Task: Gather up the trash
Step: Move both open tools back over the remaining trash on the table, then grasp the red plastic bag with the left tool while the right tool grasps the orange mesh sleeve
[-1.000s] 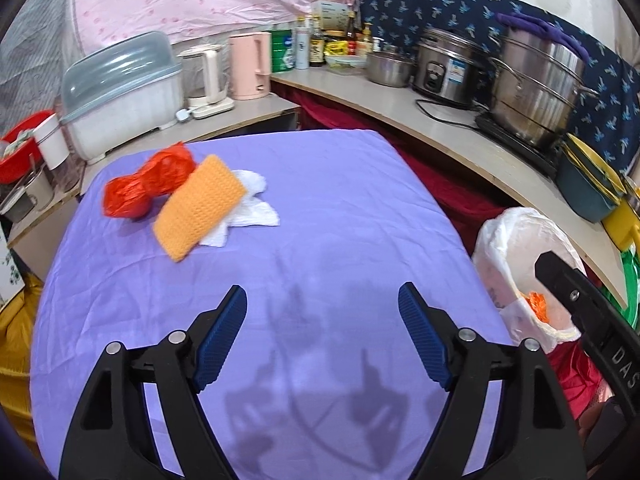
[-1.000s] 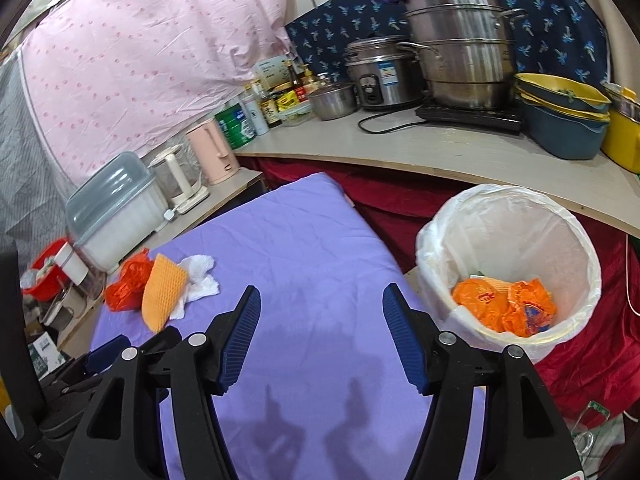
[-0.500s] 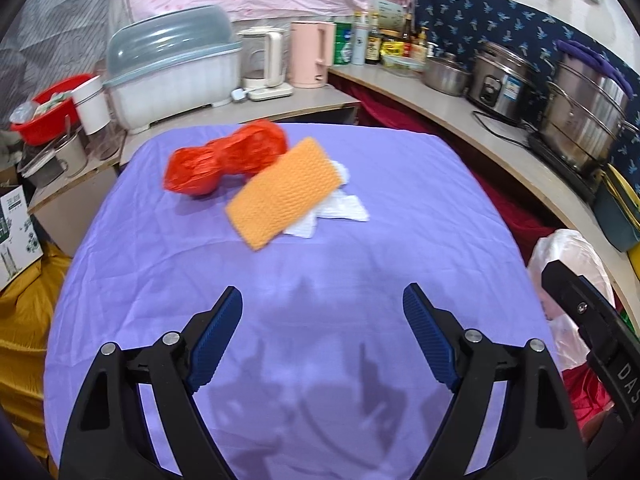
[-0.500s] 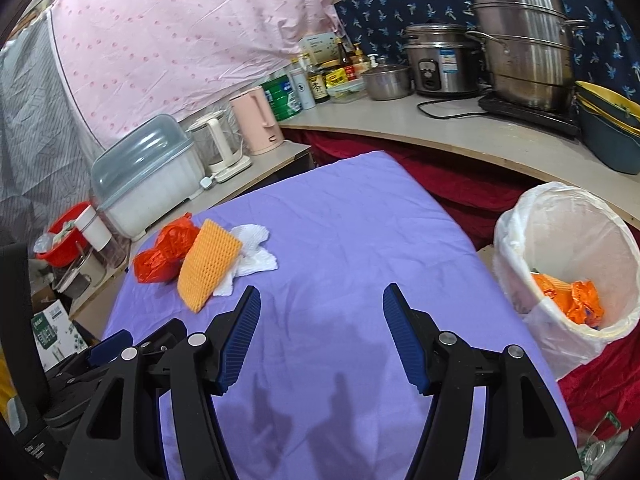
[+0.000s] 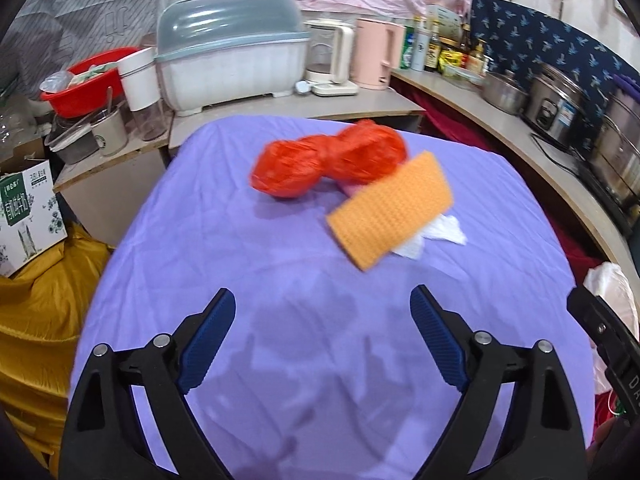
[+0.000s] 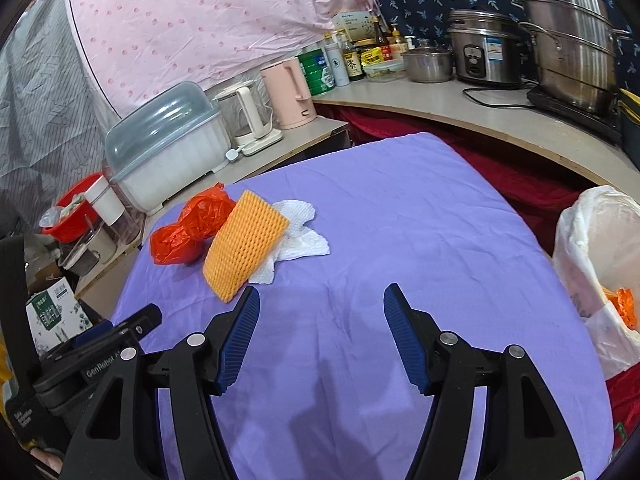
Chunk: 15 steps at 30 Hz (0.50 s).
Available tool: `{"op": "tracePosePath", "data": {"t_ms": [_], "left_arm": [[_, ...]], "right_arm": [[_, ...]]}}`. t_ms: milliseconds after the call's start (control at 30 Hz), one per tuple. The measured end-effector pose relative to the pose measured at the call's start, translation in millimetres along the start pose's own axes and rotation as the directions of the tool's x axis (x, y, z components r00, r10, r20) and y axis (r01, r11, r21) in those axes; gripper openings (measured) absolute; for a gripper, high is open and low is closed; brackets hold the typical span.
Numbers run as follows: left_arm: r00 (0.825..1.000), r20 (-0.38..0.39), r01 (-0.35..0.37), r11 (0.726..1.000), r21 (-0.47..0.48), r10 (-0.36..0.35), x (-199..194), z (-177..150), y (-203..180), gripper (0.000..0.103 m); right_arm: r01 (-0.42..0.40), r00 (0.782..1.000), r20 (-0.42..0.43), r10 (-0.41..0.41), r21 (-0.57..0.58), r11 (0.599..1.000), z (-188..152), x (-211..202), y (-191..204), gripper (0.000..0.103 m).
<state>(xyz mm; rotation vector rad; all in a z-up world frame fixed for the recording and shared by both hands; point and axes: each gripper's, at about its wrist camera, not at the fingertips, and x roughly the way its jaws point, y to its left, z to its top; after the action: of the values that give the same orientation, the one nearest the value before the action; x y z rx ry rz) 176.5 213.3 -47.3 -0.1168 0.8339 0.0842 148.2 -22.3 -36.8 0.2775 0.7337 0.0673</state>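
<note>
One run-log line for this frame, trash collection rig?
phase: approach | left gripper: open, empty, jaws just widened | right gripper: open, empty | on table: orange foam net, red bag, tissue | bin: partly filled

Cramped home kitchen, rice cooker (image 6: 486,54), steamer pot (image 6: 568,40), kettles (image 6: 288,94), sauce bottles (image 6: 354,62) along the counter (image 6: 460,106)

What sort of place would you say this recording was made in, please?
Most likely a small home kitchen: a rice cooker and a steamer pot stand on the counter, beside a pink kettle and a covered dish rack.
</note>
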Motion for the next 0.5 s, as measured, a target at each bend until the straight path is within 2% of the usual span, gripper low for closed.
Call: {"op": "tracePosePath", "data": {"t_ms": [267,500], "left_arm": [[1.000,-0.006,-0.019,0.999,-0.048,0.019,36,40,37,0.086],[1.000,-0.028,-0.004,0.999,-0.052,0.003,77,69,49,0.088]], "right_arm": [[-0.035,0.999,-0.037,0.035,0.015,0.999,17,48,19,0.062],[-0.080,0.994,-0.068,0.081,0.029,0.996,32,100,40,0.063]]}}
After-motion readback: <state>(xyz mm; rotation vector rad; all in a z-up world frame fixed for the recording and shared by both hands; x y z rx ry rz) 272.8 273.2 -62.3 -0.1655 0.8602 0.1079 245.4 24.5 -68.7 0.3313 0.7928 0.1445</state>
